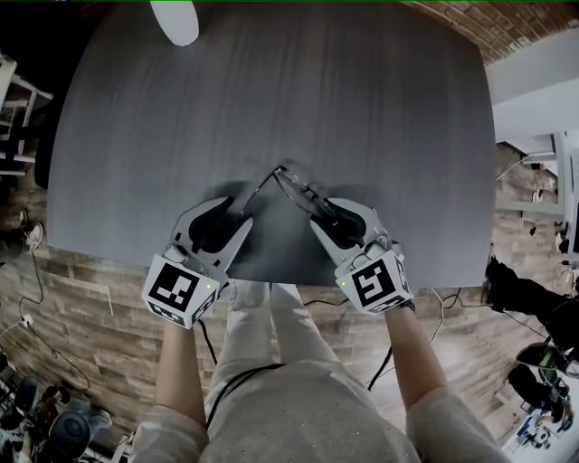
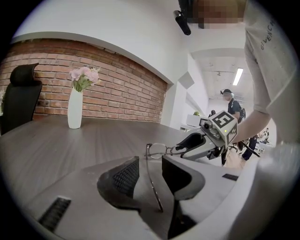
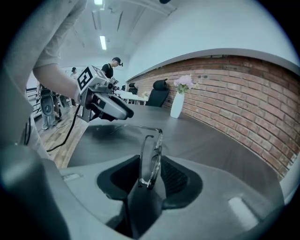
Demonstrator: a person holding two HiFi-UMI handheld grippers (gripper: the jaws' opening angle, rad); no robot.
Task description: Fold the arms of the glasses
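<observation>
Thin-rimmed glasses (image 1: 291,184) are near the front edge of the dark grey table (image 1: 362,108). My right gripper (image 1: 326,213) is shut on their front. In the right gripper view the lens rim (image 3: 154,157) stands upright between the pads, with a thin wire part close beside it. One arm (image 1: 260,192) sticks out left toward my left gripper (image 1: 237,215). In the left gripper view that arm (image 2: 152,180) runs lengthwise through the gap of my left gripper (image 2: 151,172); its jaws stand open and touch nothing. The right gripper (image 2: 201,143) shows just beyond.
A white vase (image 1: 176,18) with pink flowers (image 2: 83,77) stands at the table's far edge. A black chair (image 2: 21,93) sits behind the table by the brick wall. The table's front edge (image 1: 271,276) lies just under both grippers. People stand far off in the room.
</observation>
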